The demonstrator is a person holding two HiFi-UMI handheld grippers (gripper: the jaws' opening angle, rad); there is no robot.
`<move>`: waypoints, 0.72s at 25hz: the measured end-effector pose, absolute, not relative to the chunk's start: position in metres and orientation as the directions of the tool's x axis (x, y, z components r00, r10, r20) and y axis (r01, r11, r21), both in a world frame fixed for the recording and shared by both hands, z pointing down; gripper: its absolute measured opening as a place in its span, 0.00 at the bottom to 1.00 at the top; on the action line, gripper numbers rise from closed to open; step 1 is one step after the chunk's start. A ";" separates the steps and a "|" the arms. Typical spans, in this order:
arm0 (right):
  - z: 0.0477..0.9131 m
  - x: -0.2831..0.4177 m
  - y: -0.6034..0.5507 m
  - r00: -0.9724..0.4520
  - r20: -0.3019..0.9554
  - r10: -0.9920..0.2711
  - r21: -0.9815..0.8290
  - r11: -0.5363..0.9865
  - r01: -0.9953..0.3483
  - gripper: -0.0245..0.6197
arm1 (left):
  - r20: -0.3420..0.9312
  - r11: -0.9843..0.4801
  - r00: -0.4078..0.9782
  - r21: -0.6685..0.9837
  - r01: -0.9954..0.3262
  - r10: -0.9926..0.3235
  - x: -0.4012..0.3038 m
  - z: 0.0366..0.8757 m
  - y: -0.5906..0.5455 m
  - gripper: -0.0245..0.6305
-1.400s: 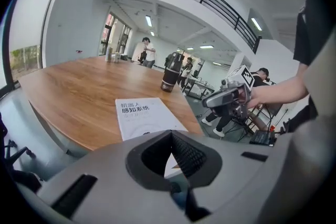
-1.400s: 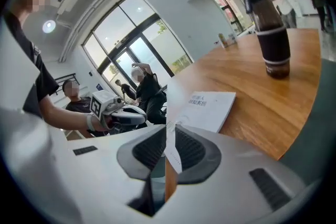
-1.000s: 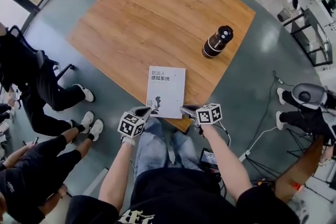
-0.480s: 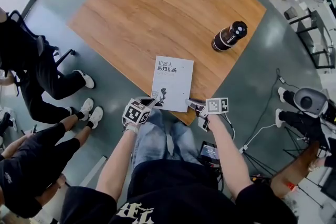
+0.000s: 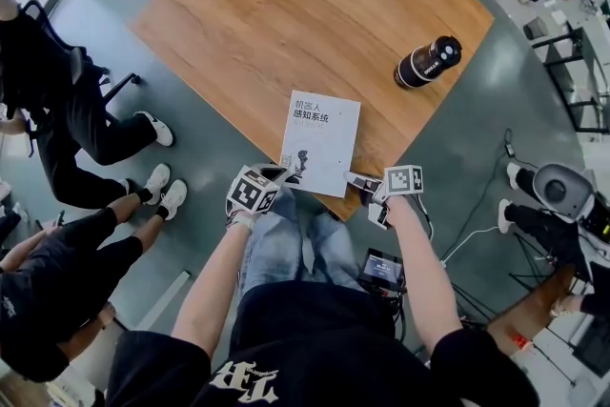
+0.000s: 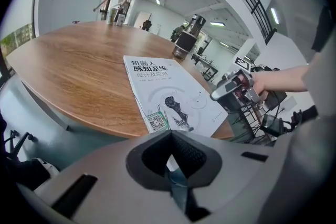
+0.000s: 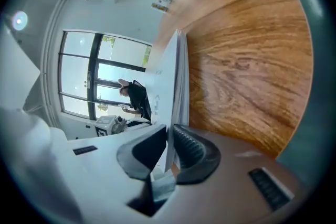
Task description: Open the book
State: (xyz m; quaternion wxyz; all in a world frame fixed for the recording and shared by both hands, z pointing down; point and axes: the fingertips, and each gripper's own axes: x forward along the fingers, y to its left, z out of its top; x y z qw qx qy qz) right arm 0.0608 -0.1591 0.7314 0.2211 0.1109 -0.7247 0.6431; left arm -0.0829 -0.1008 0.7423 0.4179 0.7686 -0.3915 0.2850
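1. The book [image 5: 322,142] lies cover-up at the near edge of the worktop [image 5: 286,24]. Its white cover reads "机器人感知系统", with a QR code [image 6: 156,121] at the near left corner.
2. The right tongs [image 5: 360,183] pinch the book's near right edge. The left tongs [image 5: 284,172] are closed tight at the QR corner.
3. Beyond stands a dark flask [image 5: 427,62], its contents hidden.

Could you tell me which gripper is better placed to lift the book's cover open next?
Right. The right gripper has the open page edge of the book between its jaws, seemingly closed on it. The left gripper sits shut at the near-left corner by the spine, better suited to steadying.
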 end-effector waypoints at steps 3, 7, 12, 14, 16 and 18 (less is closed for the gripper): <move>0.739 0.061 -0.158 -0.863 0.487 0.132 -0.872 0.136 -0.471 0.09 | 0.767 -0.339 0.527 0.417 -0.843 -0.366 -0.083 0.741 -0.100 0.05; 0.717 0.056 -0.158 -0.902 0.409 0.138 -0.911 0.115 -0.396 0.05 | 0.766 -0.339 0.524 0.413 -0.845 -0.372 -0.082 0.742 -0.100 0.05; 0.677 0.036 -0.156 -0.933 0.332 0.142 -0.935 0.178 -0.306 0.05 | 0.750 -0.340 0.550 0.442 -0.830 -0.367 -0.079 0.740 -0.097 0.05; 0.661 0.024 -0.154 -0.939 0.306 0.157 -0.940 0.207 -0.272 0.05 | 0.723 -0.367 0.585 0.465 -0.805 -0.367 -0.069 0.727 -0.097 0.05; 0.653 0.020 -0.153 -0.929 0.330 0.170 -0.927 0.245 -0.285 0.05 | 0.653 -0.403 0.638 0.499 -0.767 -0.407 -0.052 0.705 -0.104 0.05; 0.643 0.012 -0.151 -0.931 0.317 0.180 -0.930 0.251 -0.268 0.05 | 0.566 -0.429 0.687 0.537 -0.726 -0.455 -0.035 0.683 -0.115 0.05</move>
